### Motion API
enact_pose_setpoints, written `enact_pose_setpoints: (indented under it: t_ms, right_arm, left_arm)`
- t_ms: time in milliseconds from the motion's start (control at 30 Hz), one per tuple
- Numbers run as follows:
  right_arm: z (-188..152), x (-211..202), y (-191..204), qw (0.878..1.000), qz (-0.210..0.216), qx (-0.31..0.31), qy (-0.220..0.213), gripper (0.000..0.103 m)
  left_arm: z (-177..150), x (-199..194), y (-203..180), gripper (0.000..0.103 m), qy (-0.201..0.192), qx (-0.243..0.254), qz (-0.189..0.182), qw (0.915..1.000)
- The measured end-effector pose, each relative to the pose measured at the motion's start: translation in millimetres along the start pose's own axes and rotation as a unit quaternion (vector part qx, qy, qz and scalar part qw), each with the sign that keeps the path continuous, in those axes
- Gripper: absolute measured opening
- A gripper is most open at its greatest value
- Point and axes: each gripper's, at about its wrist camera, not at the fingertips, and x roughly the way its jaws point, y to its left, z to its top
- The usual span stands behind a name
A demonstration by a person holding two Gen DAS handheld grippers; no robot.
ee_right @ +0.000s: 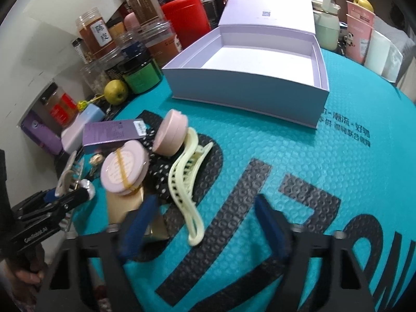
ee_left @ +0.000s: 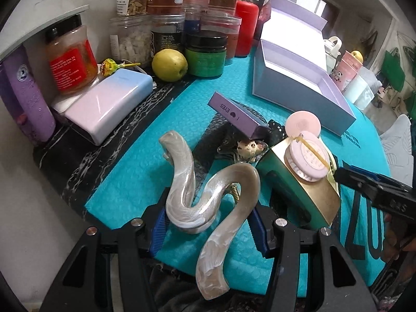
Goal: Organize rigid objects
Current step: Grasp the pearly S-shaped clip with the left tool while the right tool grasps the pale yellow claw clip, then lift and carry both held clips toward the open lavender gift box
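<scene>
My left gripper (ee_left: 209, 215) is shut on a pearly, wavy hair claw clip (ee_left: 182, 182), its blue pads pressing on both sides. To the right lie a purple box marked EYES (ee_left: 238, 115), a pink round compact (ee_left: 303, 126) and a pink tin with a rubber band (ee_left: 309, 160) on top of a green-and-gold box (ee_left: 293, 200). My right gripper (ee_right: 206, 205) stands open over the teal mat. The lower end of a pale yellow claw clip (ee_right: 182, 179) lies between its fingers, touching neither pad. An open lavender box (ee_right: 249, 78) stands behind with nothing in it.
Jars, a red canister (ee_right: 187, 18) and a yellow-green fruit (ee_left: 169, 65) crowd the back left beside a pastel power bank (ee_left: 109, 104). Cups and packets (ee_right: 364, 26) stand at the back right. A black polka-dot cloth (ee_right: 158, 174) lies under the pile.
</scene>
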Motion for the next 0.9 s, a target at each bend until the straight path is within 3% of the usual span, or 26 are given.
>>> enact_pose_setpoints:
  t_ms: [33,267,300,900]
  right_arm:
    - [2,3,-2,1.000,0.004,0.006,0.001,0.051]
    - [16,24,-4,0.997,0.068,0.040,0.017,0.033]
    - [16,27,-5,0.996,0.076,0.046,0.020,0.024]
    - [-9,-11,-7,0.996,0.076,0.040,-0.018,0.022]
  left_arm:
    - [1,2,-1,0.054,0.002,-0.002,-0.002,1.0000]
    - [7,4,-4,0.054,-0.006,-0.011,-0.007,0.9999]
    - [7,3,-3,0.054,-0.007,-0.013,-0.006,0.9999]
    - [2,-28,-21,0.054,-0.038,0.004,-0.004,0.9993]
